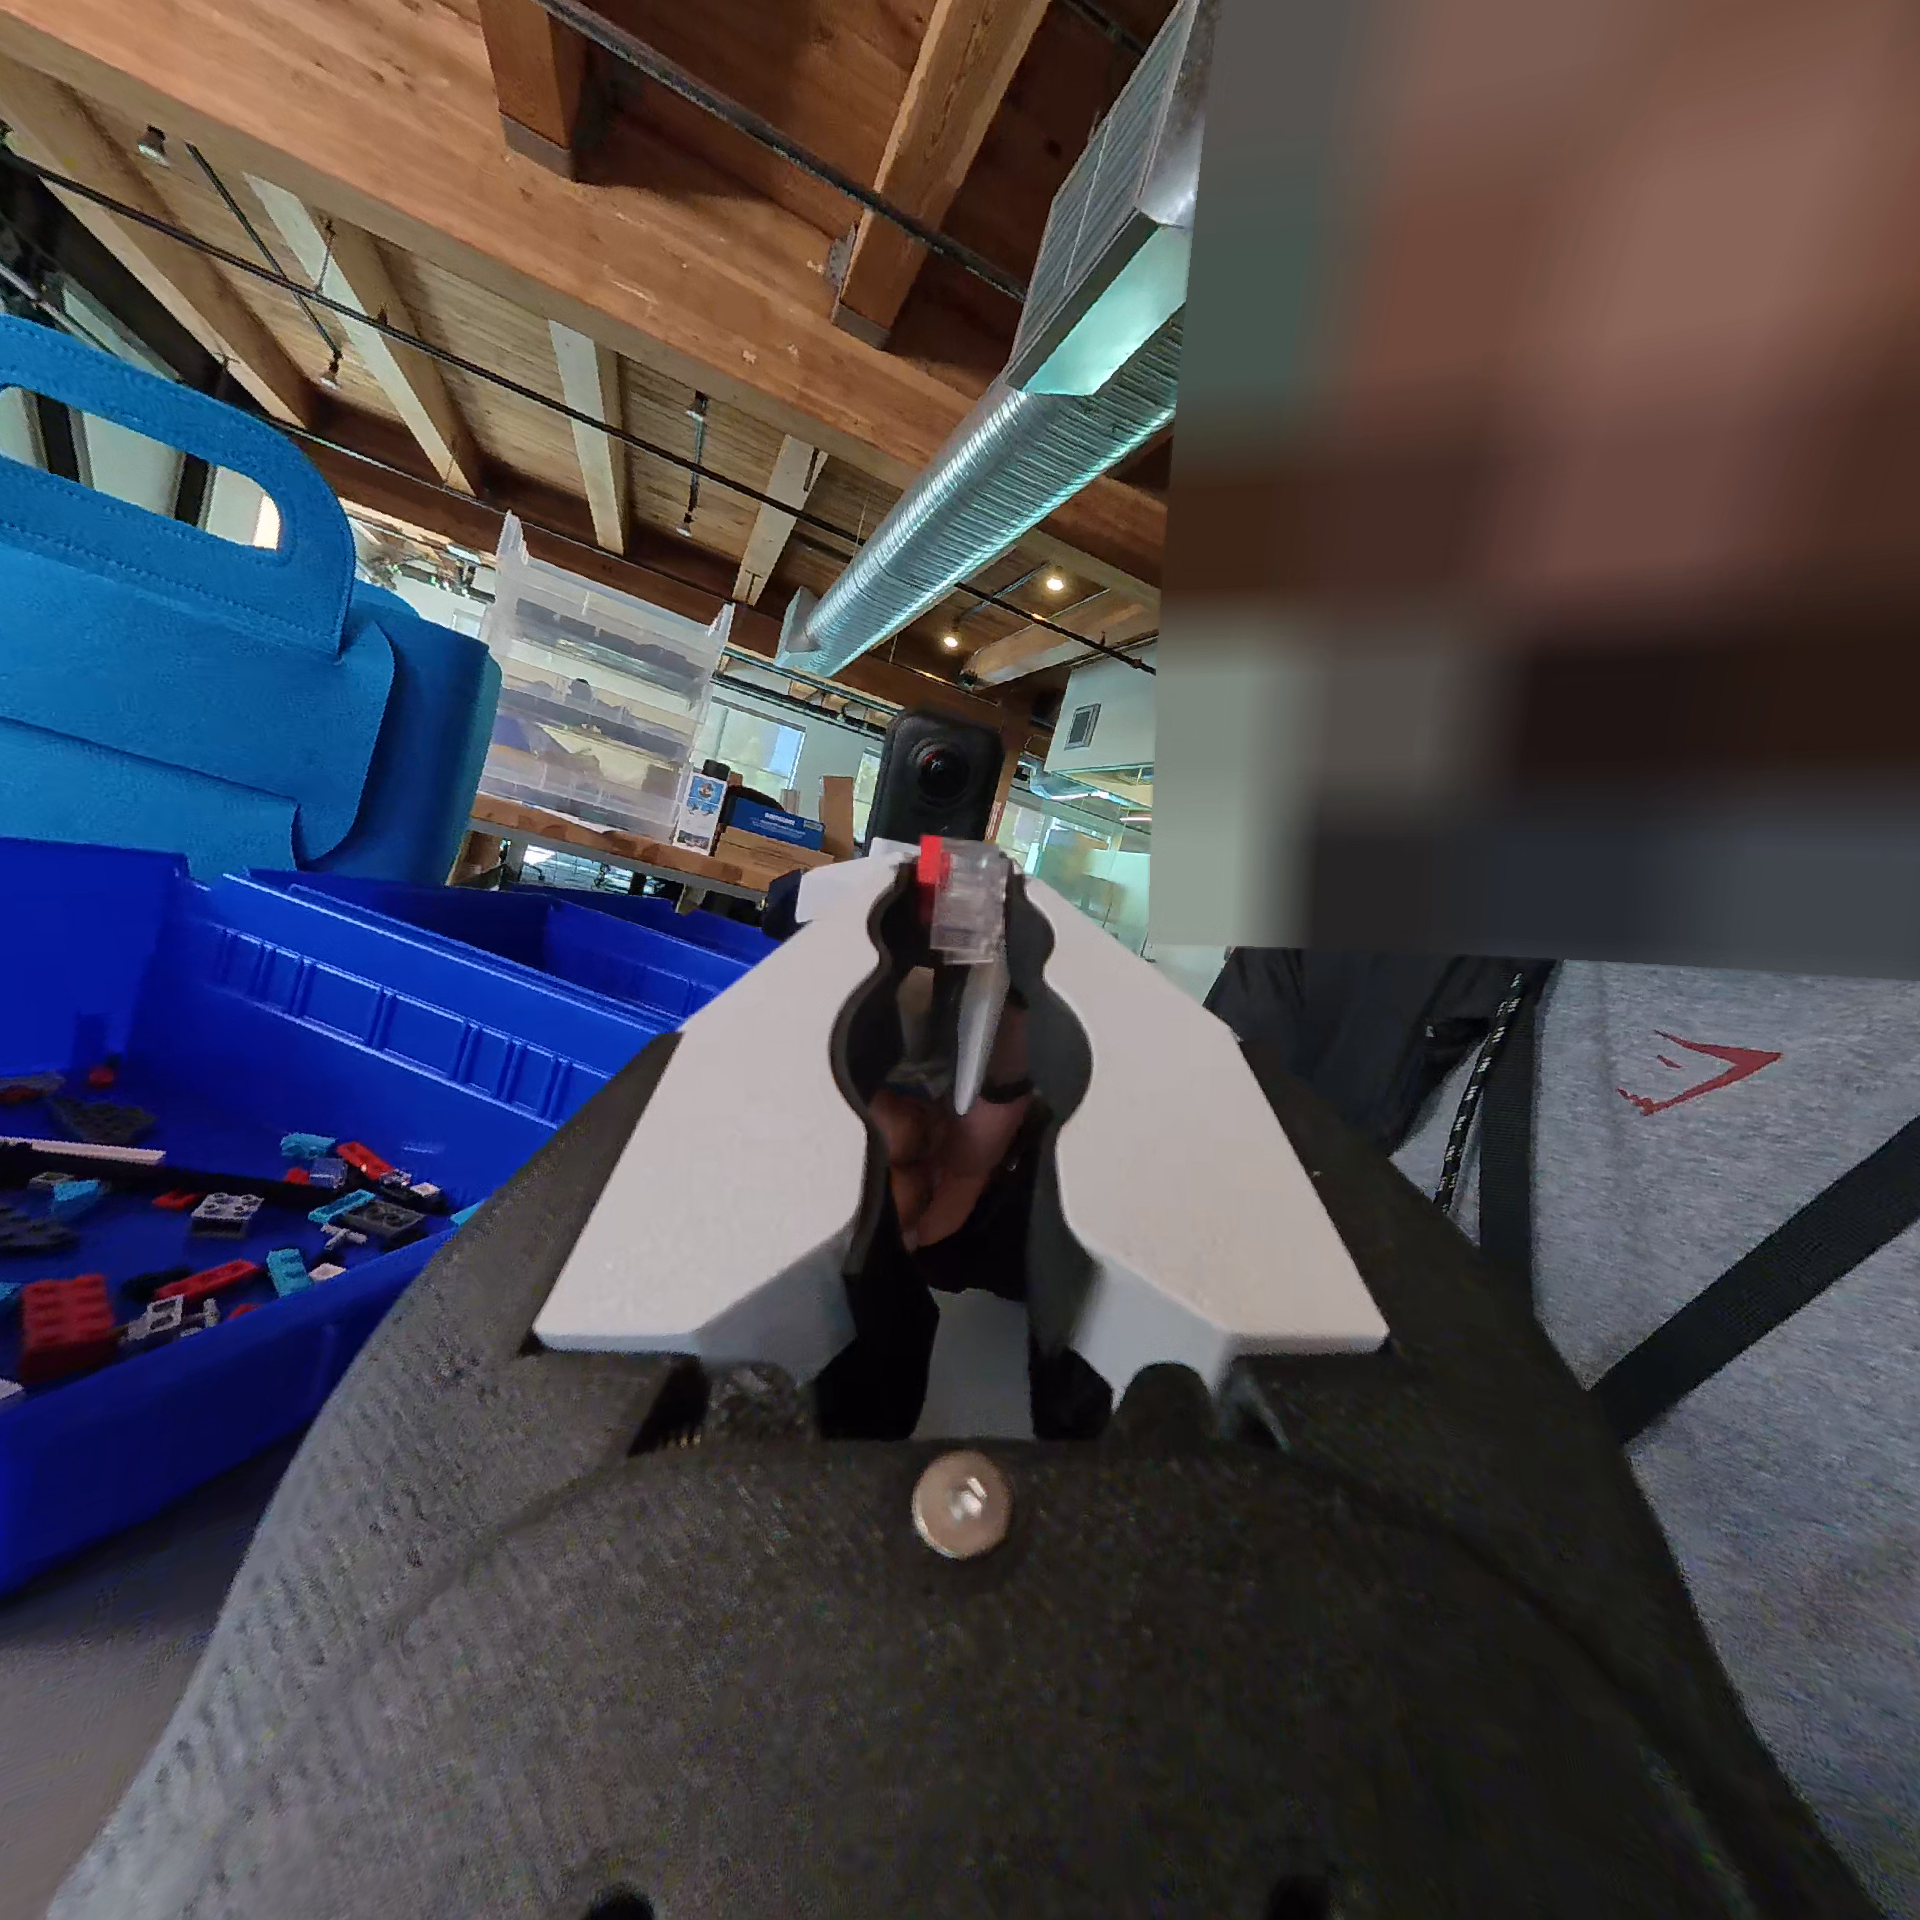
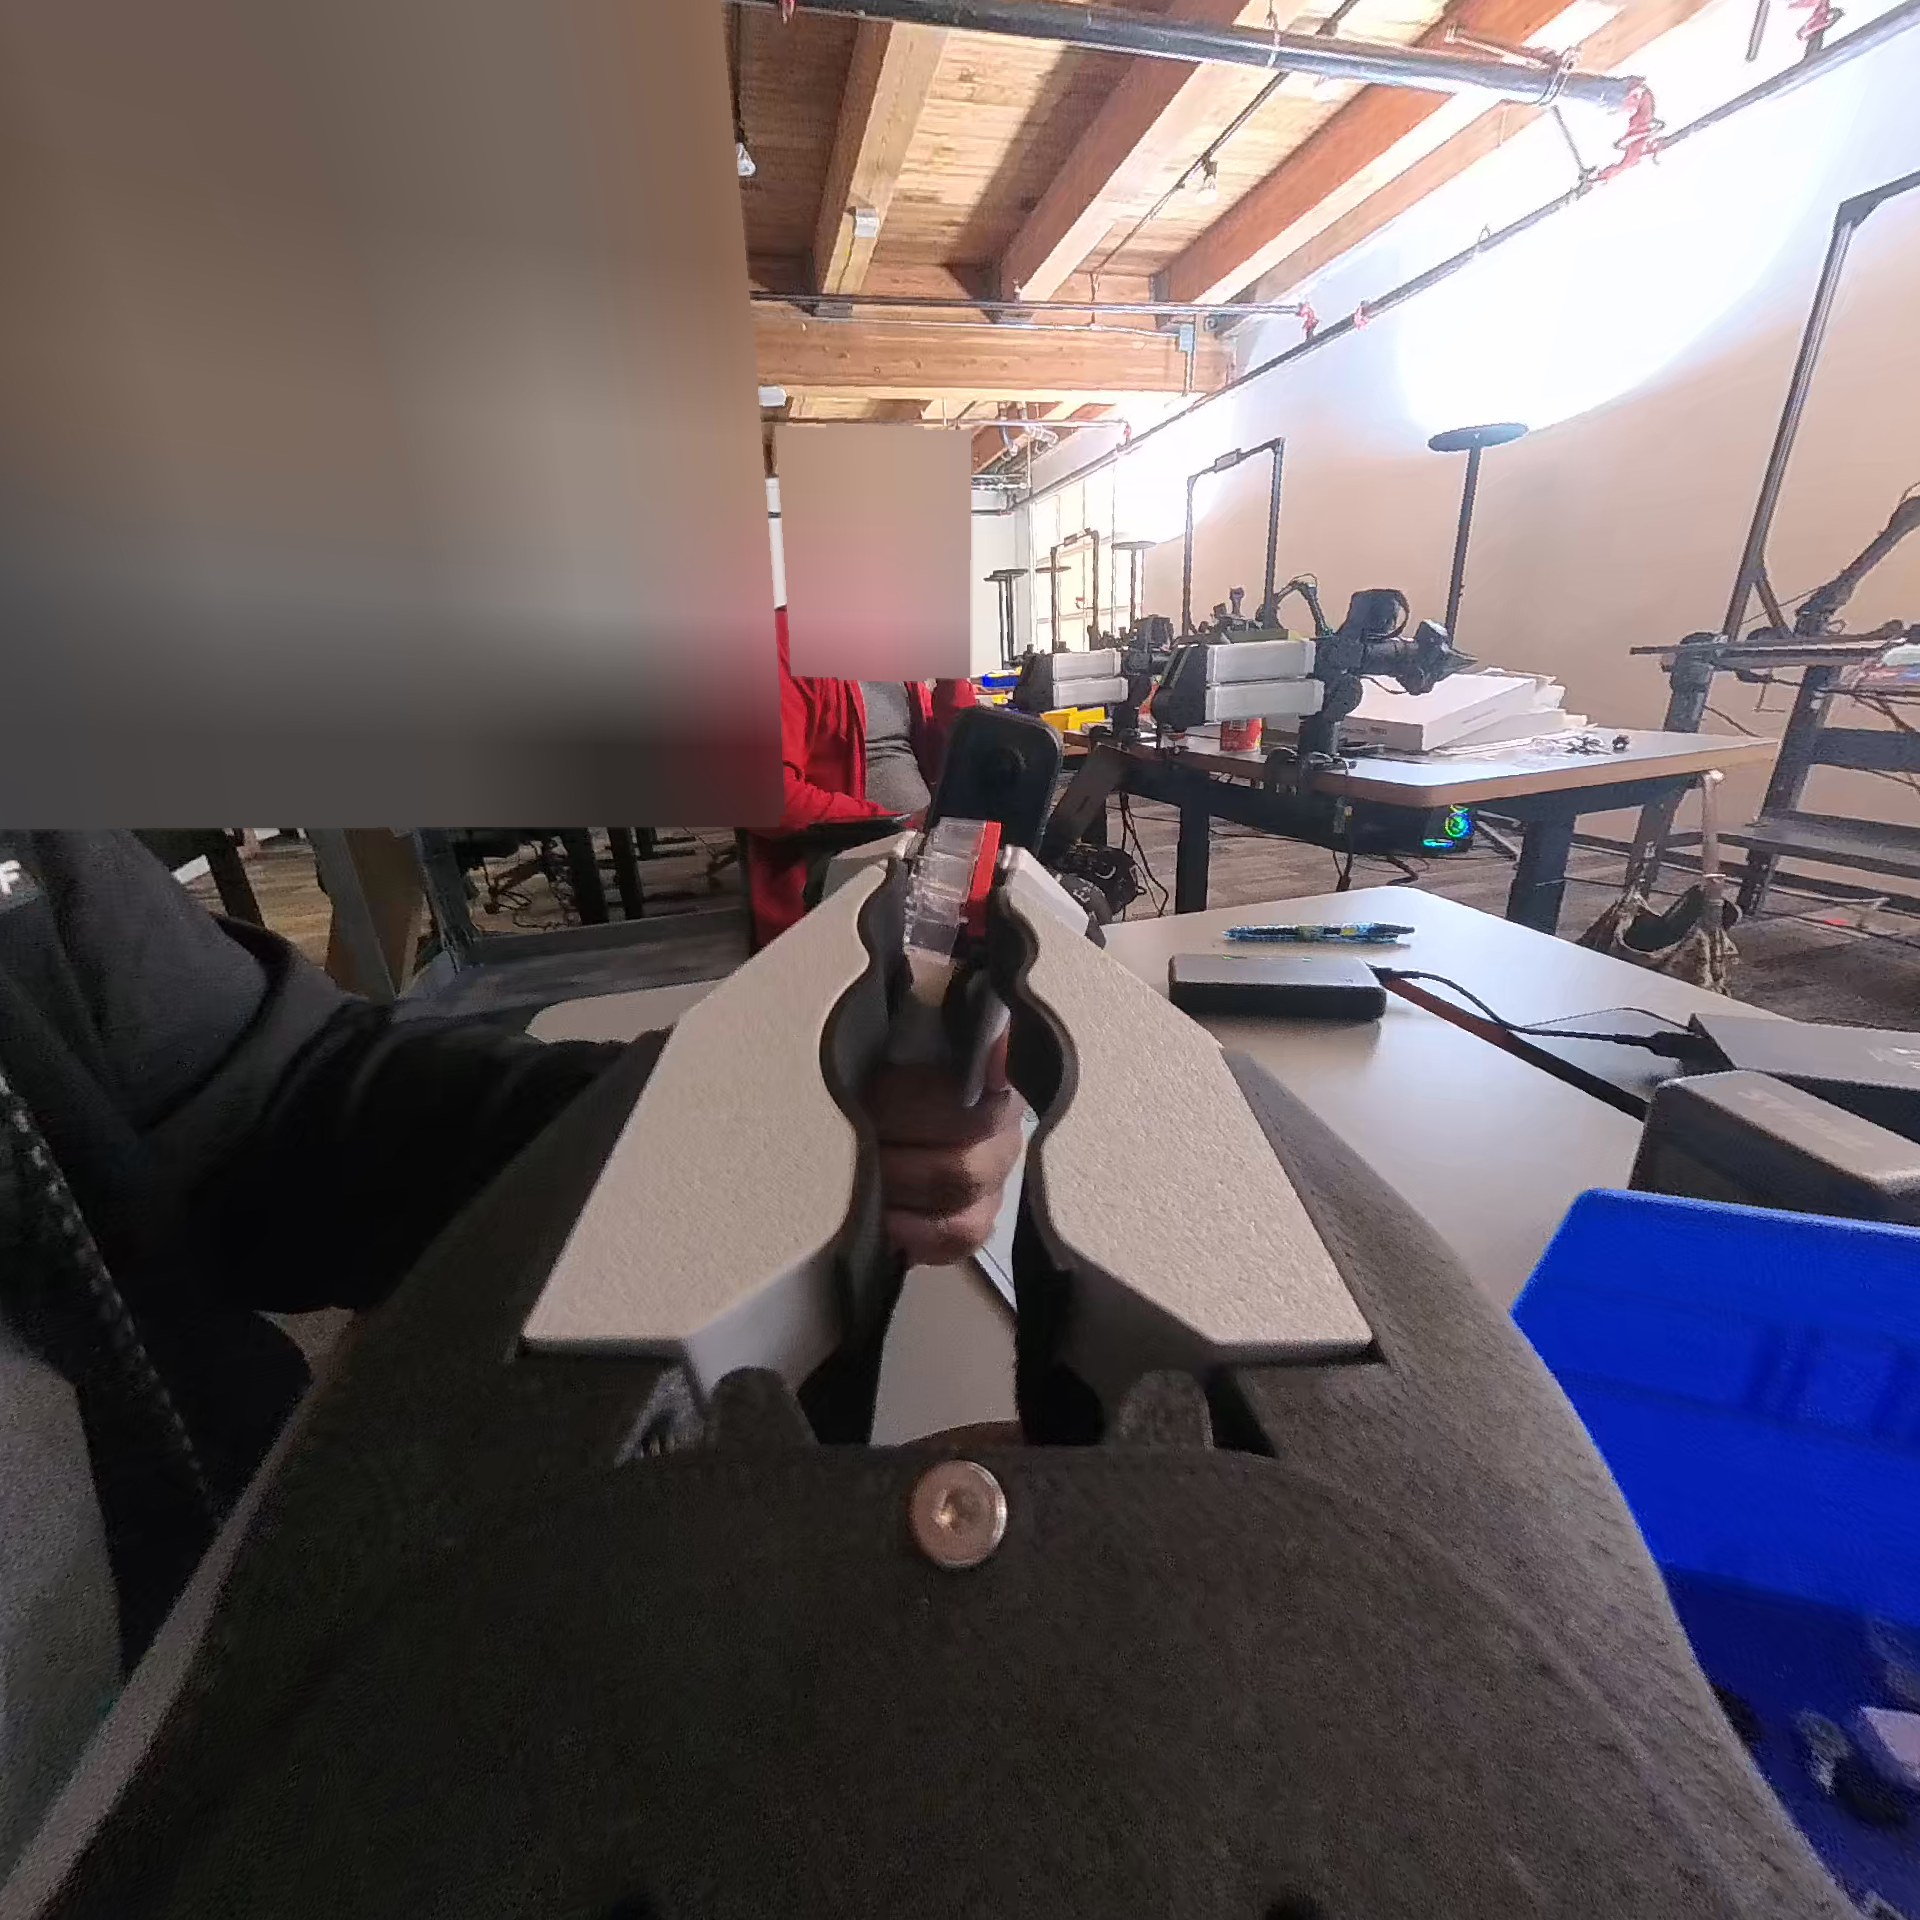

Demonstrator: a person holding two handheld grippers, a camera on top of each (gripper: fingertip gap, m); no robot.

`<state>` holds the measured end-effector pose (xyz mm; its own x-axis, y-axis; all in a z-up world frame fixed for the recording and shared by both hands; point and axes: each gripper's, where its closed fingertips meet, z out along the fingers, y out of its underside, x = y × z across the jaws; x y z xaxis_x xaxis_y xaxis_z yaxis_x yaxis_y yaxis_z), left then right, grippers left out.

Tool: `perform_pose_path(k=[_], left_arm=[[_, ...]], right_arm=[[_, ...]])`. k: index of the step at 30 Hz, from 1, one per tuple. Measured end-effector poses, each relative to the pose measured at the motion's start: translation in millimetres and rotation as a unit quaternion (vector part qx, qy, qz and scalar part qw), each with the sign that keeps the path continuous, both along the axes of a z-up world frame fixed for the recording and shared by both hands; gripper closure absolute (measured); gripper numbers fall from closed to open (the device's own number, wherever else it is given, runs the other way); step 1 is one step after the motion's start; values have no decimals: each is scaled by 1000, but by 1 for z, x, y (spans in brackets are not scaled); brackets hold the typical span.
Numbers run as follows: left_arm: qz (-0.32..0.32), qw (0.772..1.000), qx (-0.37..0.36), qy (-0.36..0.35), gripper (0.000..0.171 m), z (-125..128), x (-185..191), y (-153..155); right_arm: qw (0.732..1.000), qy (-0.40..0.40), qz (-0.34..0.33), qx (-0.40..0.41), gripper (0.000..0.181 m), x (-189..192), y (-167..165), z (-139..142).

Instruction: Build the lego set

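Note:
A small build of a clear brick (image 1: 968, 902) and a red piece (image 1: 932, 862) is held up in the air, above the table. My left gripper (image 1: 961, 909) is shut on it at the fingertips. My right gripper (image 2: 948, 883) comes from the opposite side and is shut on the same clear brick (image 2: 932, 883) and red piece (image 2: 984, 847). The two grippers meet tip to tip. Each view shows the other gripper's black camera (image 1: 940, 774) (image 2: 1000, 769) just behind the build. A hand (image 2: 945, 1174) holding the left gripper shows through the gap between my right fingers.
A blue tray (image 1: 312, 1403) with several loose bricks (image 1: 223, 1216) lies low at the left, with a blue felt bag (image 1: 208, 675) behind it. A blue bin (image 2: 1714, 1403), a black power bank (image 2: 1278, 987), pens (image 2: 1320, 932) and black boxes (image 2: 1766, 1132) sit at the right. The person's torso (image 1: 1714, 1299) is close. Only a small space, under 4 cm, lies between the two pairs of fingers.

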<state>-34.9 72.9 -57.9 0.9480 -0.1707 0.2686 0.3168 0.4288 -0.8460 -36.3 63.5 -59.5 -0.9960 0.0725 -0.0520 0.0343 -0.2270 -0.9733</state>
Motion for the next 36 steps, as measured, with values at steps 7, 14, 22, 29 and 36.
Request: perform_pose_path(k=[7,14,22,29,36], left_arm=[[5,1000,10,7,157,2,1,0],[8,1000,14,16,157,3,3,0],[9,1000,14,26,157,5,6,0],[11,999,14,27,157,6,5,0],[5,1000,3,-12,157,1,-4,-1]], right_arm=[[1000,-10,6,-10,163,1,1,3],[1000,-14,12,-15,164,2,1,4],[999,-19,21,-30,165,5,1,6],[999,-17,16,-34,166,5,0,7],[999,-28,-7,-15,165,-5,0,2]])
